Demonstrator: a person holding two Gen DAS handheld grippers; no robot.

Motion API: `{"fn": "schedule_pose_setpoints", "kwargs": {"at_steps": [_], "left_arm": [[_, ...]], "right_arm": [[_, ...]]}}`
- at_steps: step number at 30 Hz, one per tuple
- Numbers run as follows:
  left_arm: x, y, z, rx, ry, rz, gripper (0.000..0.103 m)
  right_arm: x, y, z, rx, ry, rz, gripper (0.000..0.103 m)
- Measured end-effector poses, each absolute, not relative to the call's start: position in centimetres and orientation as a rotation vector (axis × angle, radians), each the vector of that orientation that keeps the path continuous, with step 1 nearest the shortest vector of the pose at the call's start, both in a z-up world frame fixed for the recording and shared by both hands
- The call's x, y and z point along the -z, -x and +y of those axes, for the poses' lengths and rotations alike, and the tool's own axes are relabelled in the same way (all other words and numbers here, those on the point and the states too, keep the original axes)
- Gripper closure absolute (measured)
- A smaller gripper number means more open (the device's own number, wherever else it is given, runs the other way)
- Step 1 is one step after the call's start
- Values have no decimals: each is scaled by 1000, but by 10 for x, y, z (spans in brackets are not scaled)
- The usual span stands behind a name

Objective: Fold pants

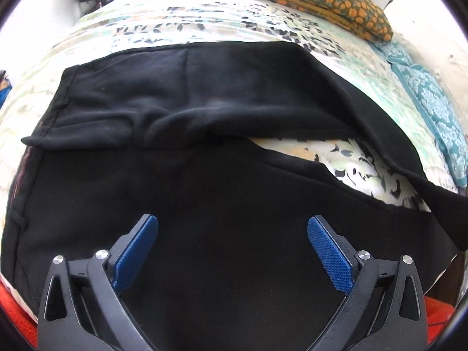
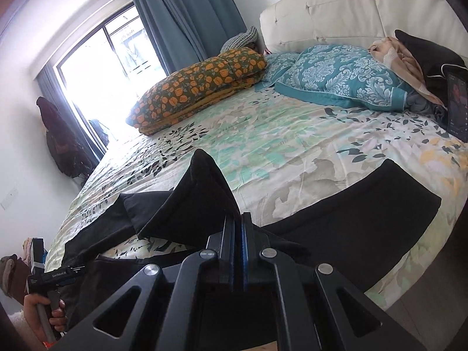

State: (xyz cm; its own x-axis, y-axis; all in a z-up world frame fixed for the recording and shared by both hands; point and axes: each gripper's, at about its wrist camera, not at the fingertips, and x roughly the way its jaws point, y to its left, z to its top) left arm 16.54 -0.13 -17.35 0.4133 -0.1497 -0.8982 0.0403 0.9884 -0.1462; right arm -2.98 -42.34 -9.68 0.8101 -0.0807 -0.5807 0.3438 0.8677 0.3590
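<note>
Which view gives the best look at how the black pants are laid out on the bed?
The left wrist view: the black pants fill it, both legs spread over the floral bedspread with a gap between. The right wrist view shows only the leg ends, one lifted, pinched in the shut right gripper.

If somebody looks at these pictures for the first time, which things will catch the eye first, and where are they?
The black pants dominate, spread over the floral bedsheet near the bed's foot. The right tongs are shut on a lifted pant leg, while the left tongs hang open above the fabric. Farther back, the orange-flowered folded quilt and teal pillows lie before the white headboard.
</note>
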Motion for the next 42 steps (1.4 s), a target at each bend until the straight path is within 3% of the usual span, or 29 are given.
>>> {"fn": "schedule_pose_setpoints", "kwargs": {"at_steps": [14,22,35,37,39,40,42], "left_arm": [[170,-236,-63,242,217,1182,1],[158,-291,-59,300,492,1141,1],[189,-359,-57,212,651,1219,2],[192,-360,-54,219,669,1243,19],[198,-357,-50,236,678,1295,92],[200,-355,-46,242,682,1316,99],[188,-346,-38,259,692,1282,101]], "right_arm": [[100,42,-445,258,-546,553,99],[95,48,-445,260,-534,532,99],[42,87,-445,202,-491,428,99],[33,92,-450,180,-474,429,99],[30,89,-462,157,-471,453,99],[29,86,-468,150,-462,467,99],[27,75,-476,149,-412,485,99]]}}
